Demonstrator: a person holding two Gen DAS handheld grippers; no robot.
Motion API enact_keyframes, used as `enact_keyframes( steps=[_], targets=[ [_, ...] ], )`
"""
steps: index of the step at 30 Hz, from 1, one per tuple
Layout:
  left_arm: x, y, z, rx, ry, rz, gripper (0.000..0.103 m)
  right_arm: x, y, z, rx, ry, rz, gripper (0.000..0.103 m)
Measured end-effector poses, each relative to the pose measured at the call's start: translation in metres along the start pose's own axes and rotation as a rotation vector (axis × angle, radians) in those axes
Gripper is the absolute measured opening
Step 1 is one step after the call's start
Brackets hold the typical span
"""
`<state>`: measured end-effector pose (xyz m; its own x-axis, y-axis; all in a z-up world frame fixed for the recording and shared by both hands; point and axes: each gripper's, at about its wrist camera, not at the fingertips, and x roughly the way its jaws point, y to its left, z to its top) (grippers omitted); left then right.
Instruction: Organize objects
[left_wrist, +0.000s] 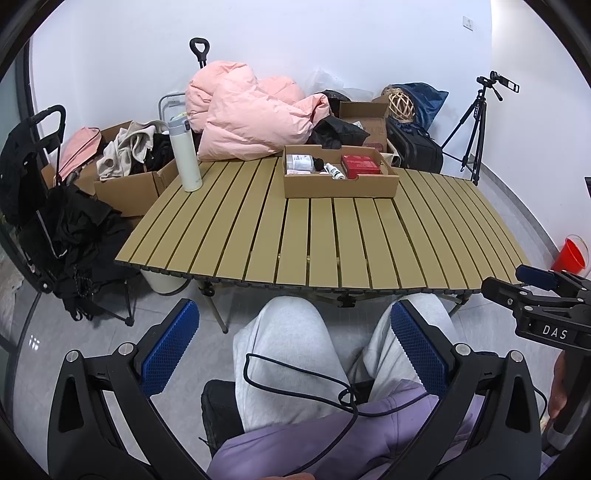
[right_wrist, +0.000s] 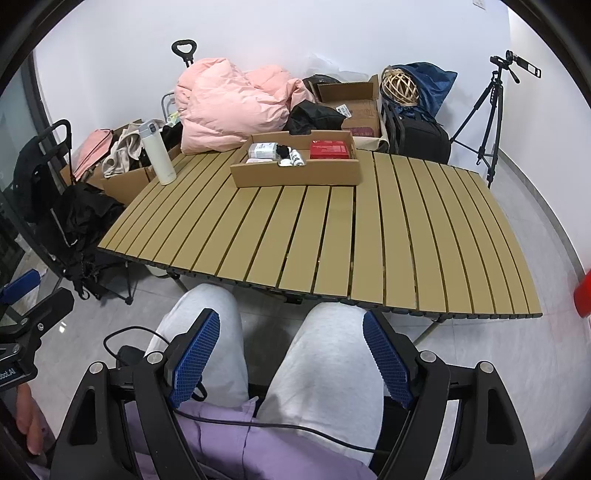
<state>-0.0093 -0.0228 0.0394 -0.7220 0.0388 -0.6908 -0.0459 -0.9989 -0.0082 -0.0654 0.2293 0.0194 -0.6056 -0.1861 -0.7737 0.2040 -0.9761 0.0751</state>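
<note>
Both tools sit low over the seated person's lap, nothing in either one. The left gripper (left_wrist: 295, 354) has its blue-padded fingers spread wide, grey-trousered knees showing in the gap; the right gripper (right_wrist: 291, 354) is spread just as wide and equally bare. From the left wrist view the right gripper pokes in at the far right edge, well apart from its partner.

Straight ahead of both tools stretches the tan slatted roll-top table (left_wrist: 332, 236), its near edge just beyond the fingertips. Towards the far side, dead ahead of the left gripper and a touch left of centre for the right, sits the shallow brown cardboard tray (right_wrist: 295, 173). Inside it: a flat red box (right_wrist: 330, 150) at the right end, small white tubes (right_wrist: 296, 158) in the middle with something small and black (right_wrist: 283, 150) just behind them, too small to make out, and a white labelled packet (right_wrist: 261, 150) at the left end.

Off ahead-left of the tools, a tall white insulated bottle with a grey lid (left_wrist: 184, 155) stands upright near the table's far left corner, well apart from the tray.

Beyond the table, a puffy pink quilted jacket (left_wrist: 247, 118) is heaped up, an open cardboard box of clothes (left_wrist: 129, 173) to its left, and a black tripod with a camera (left_wrist: 476, 125) far ahead-right by the white wall
</note>
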Motion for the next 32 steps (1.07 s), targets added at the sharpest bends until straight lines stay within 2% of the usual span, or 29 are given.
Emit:
enact_keyframes(
  steps=[32],
  targets=[
    [-0.0037, -0.0048, -0.0023, 0.033, -0.018, -0.019, 0.103, -0.0005, -0.0067, -0.0014, 0.01, -0.004, -0.002, 0.083]
  ],
)
